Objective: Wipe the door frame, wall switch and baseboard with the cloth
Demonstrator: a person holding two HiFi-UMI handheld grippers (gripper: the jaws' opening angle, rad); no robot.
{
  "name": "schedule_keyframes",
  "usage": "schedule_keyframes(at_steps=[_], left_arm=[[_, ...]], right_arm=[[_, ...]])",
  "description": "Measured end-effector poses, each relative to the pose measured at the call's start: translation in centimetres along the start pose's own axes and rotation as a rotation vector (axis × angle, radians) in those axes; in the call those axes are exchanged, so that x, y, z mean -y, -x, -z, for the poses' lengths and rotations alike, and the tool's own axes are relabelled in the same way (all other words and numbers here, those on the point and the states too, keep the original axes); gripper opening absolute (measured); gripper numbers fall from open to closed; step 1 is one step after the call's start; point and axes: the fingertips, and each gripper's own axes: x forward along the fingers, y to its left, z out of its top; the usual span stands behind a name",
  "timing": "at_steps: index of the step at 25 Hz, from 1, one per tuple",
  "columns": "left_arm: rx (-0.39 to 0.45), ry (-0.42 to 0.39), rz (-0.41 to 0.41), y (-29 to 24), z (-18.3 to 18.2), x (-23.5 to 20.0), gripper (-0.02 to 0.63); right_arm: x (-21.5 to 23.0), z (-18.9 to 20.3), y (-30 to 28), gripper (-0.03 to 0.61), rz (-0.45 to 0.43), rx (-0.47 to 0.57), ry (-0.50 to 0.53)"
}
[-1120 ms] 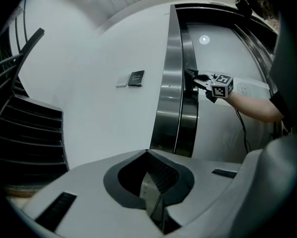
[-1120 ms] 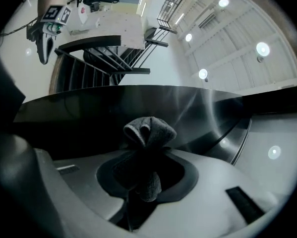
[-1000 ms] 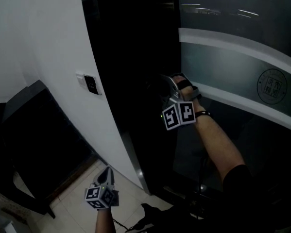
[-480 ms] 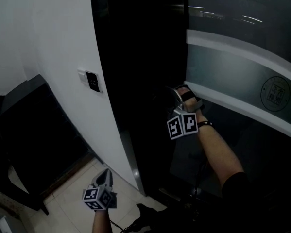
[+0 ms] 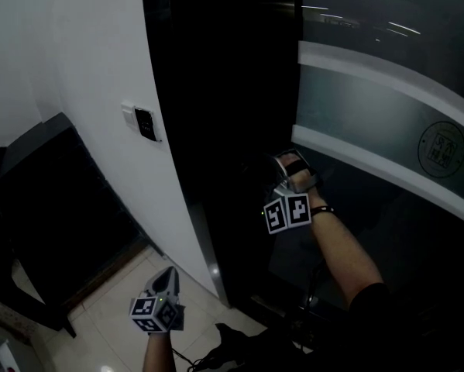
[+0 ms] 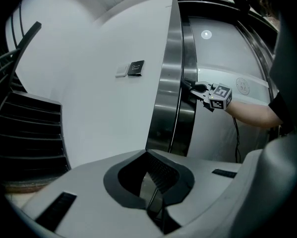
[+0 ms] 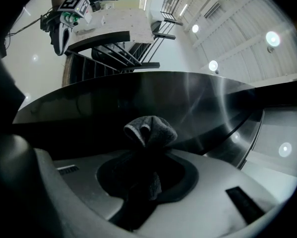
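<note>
- The right gripper (image 7: 149, 175) has its fingers pinching a bunched grey terry cloth (image 7: 149, 129).
- Straight ahead of those fingertips stands the dark brushed-steel door frame (image 6: 172, 83), which fills most of the right gripper view.
- To the far side of the frame from the fingers is a glass door panel with a frosted band (image 5: 371, 99).
- The left gripper (image 6: 152, 187) hangs low over the pale tiled floor (image 5: 108, 316), well apart from the frame. Its fingers are pressed together with nothing between them.
- Well beyond the left fingertips, on the white plaster wall (image 5: 77, 68), sits the black square wall switch (image 5: 145, 123). A dark slatted staircase (image 6: 29, 128) is off to their left.
- From above, the right fingers and the cloth are lost in the black of the frame. Only the marker cube and the bare forearm (image 5: 344, 242) show clearly.
- I cannot tell whether the cloth actually touches the steel.
- The cloth's lower part is buried between the fingers.
- The cloth's long axis runs along the fingers, and its rounded, folded end pokes past the fingertips towards the frame.
</note>
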Motion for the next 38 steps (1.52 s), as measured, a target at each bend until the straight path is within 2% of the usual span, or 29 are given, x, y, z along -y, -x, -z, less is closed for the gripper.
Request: schedule_keyframes(at_steps=[10, 14, 25, 38], left_arm=[[-0.024, 0.003, -0.022, 0.4, 1.2, 0.1, -0.008], [-0.049, 0.008, -0.022, 0.3, 2.0, 0.2, -0.008], [-0.099, 0.024, -0.046, 0.1, 3.9, -0.8, -0.008], [-0.012, 0.015, -0.101, -1.2, 2.8, -1.8, -0.008]], right_arm=[[-3.8, 0.9, 0.8, 0.086, -0.03, -0.003, -0.009], [-5.7, 1.1, 1.1, 0.086, -0.035, -0.015, -0.046], [-10.4, 2.0, 1.9, 0.086, -0.101, -0.022, -0.081], [-15.1, 2.8, 2.8, 0.086, -0.148, -0.038, -0.156]])
